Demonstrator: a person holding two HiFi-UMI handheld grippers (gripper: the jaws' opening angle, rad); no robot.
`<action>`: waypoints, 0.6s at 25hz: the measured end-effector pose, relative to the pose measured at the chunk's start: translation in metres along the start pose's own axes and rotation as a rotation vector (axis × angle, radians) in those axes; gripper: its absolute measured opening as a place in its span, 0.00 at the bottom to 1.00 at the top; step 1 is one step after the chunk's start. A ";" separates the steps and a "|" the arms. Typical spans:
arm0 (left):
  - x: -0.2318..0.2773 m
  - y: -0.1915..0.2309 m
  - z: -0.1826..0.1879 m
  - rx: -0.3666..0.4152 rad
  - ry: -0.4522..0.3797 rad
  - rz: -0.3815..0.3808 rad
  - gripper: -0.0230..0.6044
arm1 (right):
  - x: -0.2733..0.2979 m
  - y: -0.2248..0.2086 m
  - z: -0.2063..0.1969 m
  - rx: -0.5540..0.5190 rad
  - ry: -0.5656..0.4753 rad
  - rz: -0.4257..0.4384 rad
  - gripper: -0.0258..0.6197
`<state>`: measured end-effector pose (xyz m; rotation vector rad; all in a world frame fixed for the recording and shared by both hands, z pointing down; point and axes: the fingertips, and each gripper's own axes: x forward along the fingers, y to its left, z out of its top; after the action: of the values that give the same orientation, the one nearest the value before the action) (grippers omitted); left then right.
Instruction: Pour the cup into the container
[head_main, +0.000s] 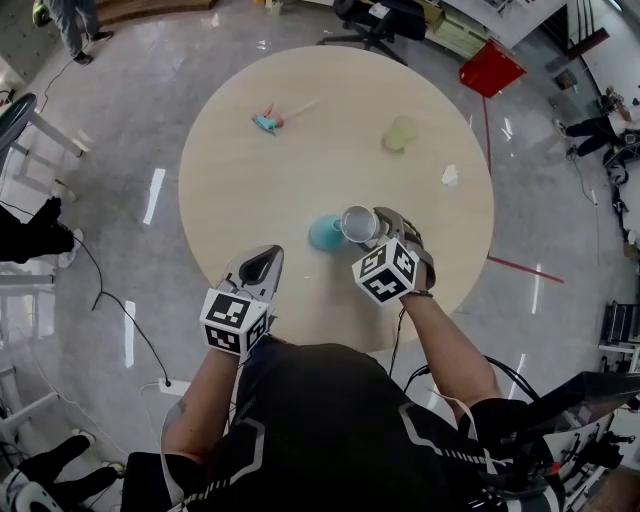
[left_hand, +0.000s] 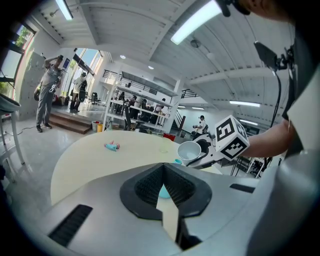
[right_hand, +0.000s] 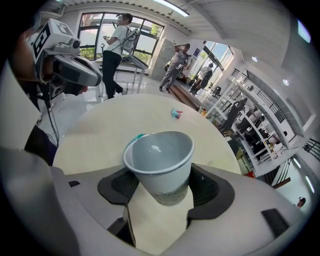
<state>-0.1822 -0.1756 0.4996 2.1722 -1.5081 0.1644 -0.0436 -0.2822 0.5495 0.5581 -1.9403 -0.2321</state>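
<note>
My right gripper (head_main: 372, 224) is shut on a white paper cup (head_main: 358, 224), with a pad pressed on either side of its wall. The cup (right_hand: 161, 162) is tipped with its mouth toward the table's middle, just over a teal container (head_main: 325, 233) whose rim peeks out behind it (right_hand: 134, 139). I cannot tell whether anything is in the cup. My left gripper (head_main: 266, 260) is shut with nothing in it, at the table's near edge left of the container. Past its closed jaws (left_hand: 165, 187) a sliver of the teal container (left_hand: 163, 191) shows, and the cup (left_hand: 189, 150) beyond it.
On the round wooden table (head_main: 300, 170) lie a small teal and pink toy (head_main: 267, 122) at the far left, a pale yellow-green cup (head_main: 400, 133) at the far right and a white scrap (head_main: 450, 175). A red object (head_main: 490, 68) and an office chair (head_main: 380, 20) stand on the floor beyond.
</note>
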 end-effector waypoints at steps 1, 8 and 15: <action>0.000 0.000 0.000 0.000 0.001 0.000 0.04 | 0.000 0.000 0.000 0.004 -0.002 -0.001 0.53; 0.000 -0.002 0.003 0.010 0.023 0.000 0.04 | -0.003 0.003 0.005 0.150 -0.098 0.037 0.53; 0.006 -0.006 0.011 -0.001 0.030 0.007 0.04 | -0.013 -0.004 0.004 0.304 -0.211 0.052 0.53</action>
<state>-0.1767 -0.1844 0.4900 2.1543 -1.4990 0.1982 -0.0418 -0.2800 0.5354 0.7030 -2.2104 0.0416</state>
